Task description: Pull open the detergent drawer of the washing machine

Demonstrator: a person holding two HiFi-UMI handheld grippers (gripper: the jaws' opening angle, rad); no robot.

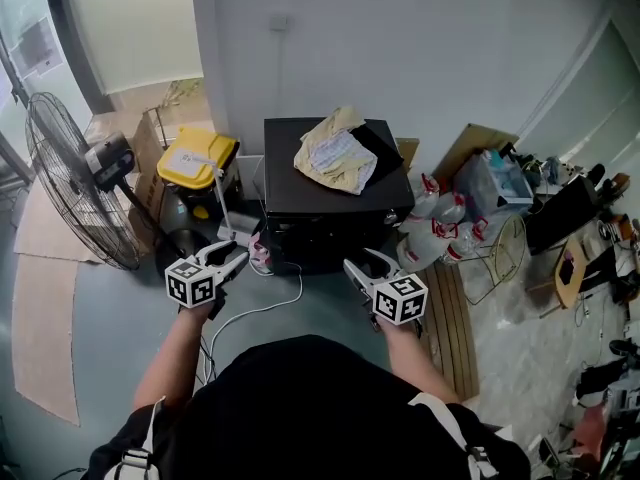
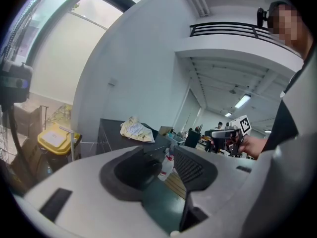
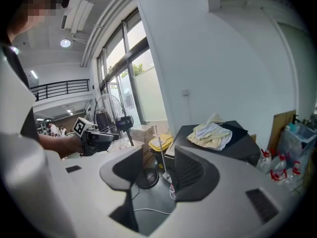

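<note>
At frame centre: washing machine, drawer unseen. My left gripper, right gripper: spread, empty. I'd approach low, squarely.

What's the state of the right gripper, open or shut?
Open. In the right gripper view, the right gripper has its jaws standing well apart, with nothing held between them.
</note>
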